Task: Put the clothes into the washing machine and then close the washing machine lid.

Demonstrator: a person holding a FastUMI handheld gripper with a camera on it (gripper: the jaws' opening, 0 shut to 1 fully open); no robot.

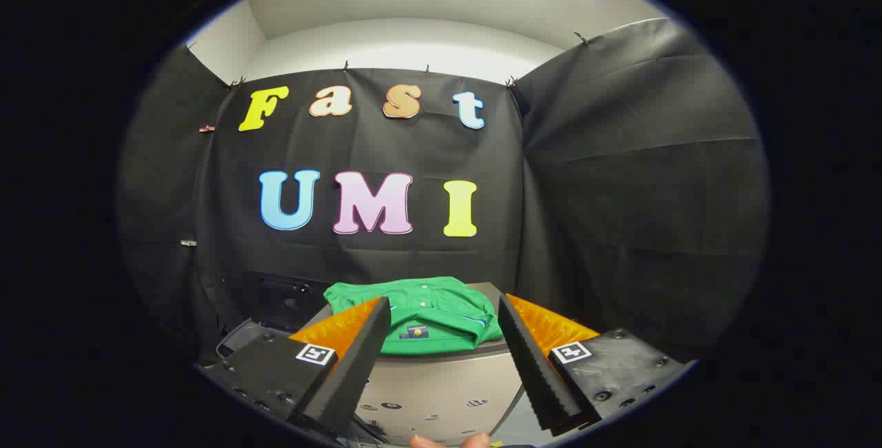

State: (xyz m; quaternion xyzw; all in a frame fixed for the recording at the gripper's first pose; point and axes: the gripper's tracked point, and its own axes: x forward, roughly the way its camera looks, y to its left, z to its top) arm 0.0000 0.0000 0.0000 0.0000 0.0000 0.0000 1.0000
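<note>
A folded green garment point(424, 316) lies on top of a pale grey surface, the washing machine's top point(441, 372), straight ahead and beyond my fingers. My gripper point(444, 310) is open, its two fingers spread wide on either side of the garment and held short of it, with nothing between them. To the left of the garment, against the wall cloth, a dark raised panel point(279, 303) shows; I cannot tell whether it is the machine's lid.
Black cloth walls point(620, 193) close the booth behind and to both sides of the machine. The machine's pale front face point(441, 400) with small round marks drops away below the fingers. A person's fingertips point(451, 442) show under the gripper.
</note>
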